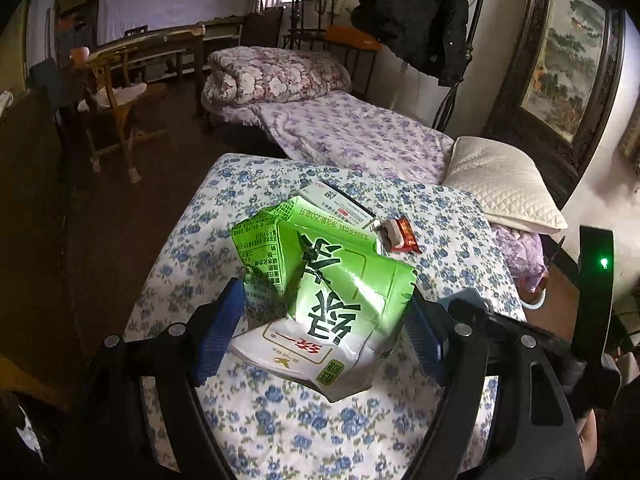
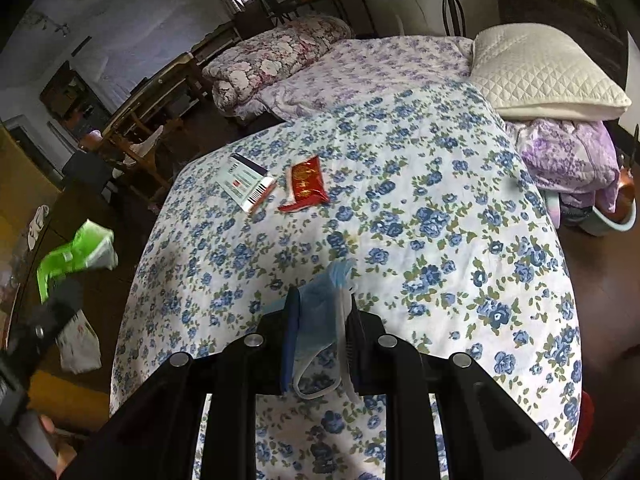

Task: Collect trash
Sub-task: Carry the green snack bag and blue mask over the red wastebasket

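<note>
Left claw (image 1: 320, 320): jaws stand wide and clamp a crushed green carton (image 1: 320, 280) across its breadth. The blue pads (image 1: 218, 332) press its creased sides, so the wide spread reflects the carton's bulk, not a release. In the right wrist view the carton (image 2: 76, 254) shows blurred at the left, off the edge of the bed (image 2: 400, 220) and over the floor. Judgement: it is being carried away for disposal.

Right claw (image 2: 320, 340): jaws nearly closed, clenched on a blue face mask (image 2: 320, 312). The mask is pinched flat between the pads, and one ear loop hangs below. The claw hovers over the flowered bedspread, angled downward. Judgement: it is parked with its load while the other hand works.

Trash remaining on the bed: a flat white box (image 2: 248, 182) and a red wrapper (image 2: 306, 184), lying just beside each other near the far left edge, apart from both claws.

A white pillow (image 2: 548, 76) lies at the head of the bed. No bin is visible in either view.

Judgement: task partly done. Two items are in hand and two are left.
</note>
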`<state>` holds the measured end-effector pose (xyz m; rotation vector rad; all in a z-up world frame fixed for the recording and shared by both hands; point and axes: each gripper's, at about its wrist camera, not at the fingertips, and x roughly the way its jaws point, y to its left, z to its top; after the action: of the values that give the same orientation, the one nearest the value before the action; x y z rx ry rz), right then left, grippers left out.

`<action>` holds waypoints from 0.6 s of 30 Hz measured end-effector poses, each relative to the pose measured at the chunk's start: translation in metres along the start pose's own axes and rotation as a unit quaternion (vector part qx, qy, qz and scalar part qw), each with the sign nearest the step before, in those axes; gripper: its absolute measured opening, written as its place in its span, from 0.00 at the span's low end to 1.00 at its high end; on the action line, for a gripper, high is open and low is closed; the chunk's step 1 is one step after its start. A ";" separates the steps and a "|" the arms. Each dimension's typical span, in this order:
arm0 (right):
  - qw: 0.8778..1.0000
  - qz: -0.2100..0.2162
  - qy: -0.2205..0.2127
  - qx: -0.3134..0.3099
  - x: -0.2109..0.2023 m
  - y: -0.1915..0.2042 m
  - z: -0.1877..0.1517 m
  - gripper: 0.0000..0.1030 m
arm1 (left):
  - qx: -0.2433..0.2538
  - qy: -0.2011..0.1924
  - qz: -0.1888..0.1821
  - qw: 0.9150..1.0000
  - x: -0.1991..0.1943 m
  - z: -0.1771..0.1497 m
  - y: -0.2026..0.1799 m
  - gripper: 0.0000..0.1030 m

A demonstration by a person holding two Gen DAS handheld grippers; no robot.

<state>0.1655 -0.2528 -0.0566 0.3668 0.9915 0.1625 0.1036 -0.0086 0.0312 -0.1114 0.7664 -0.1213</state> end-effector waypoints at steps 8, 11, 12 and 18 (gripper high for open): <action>1.000 -0.010 -0.019 -0.018 -0.014 0.017 -0.009 0.21 | -0.010 -0.010 -0.019 1.000 -0.008 -0.001 -0.001 0.73; 0.999 -0.004 -0.029 -0.014 -0.026 0.019 -0.012 0.21 | -0.011 -0.007 -0.027 1.000 -0.007 0.000 -0.002 0.73; 0.999 -0.002 -0.039 -0.014 -0.036 0.020 -0.014 0.21 | -0.014 -0.005 -0.031 0.999 -0.007 0.001 -0.002 0.73; 0.998 0.003 -0.064 0.005 -0.059 0.012 -0.022 0.21 | -0.018 -0.008 -0.050 0.999 -0.015 -0.001 -0.010 0.73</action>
<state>0.1153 -0.2546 -0.0163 0.3844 0.8644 0.1381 0.0913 -0.0161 0.0422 -0.1836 0.7470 -0.2008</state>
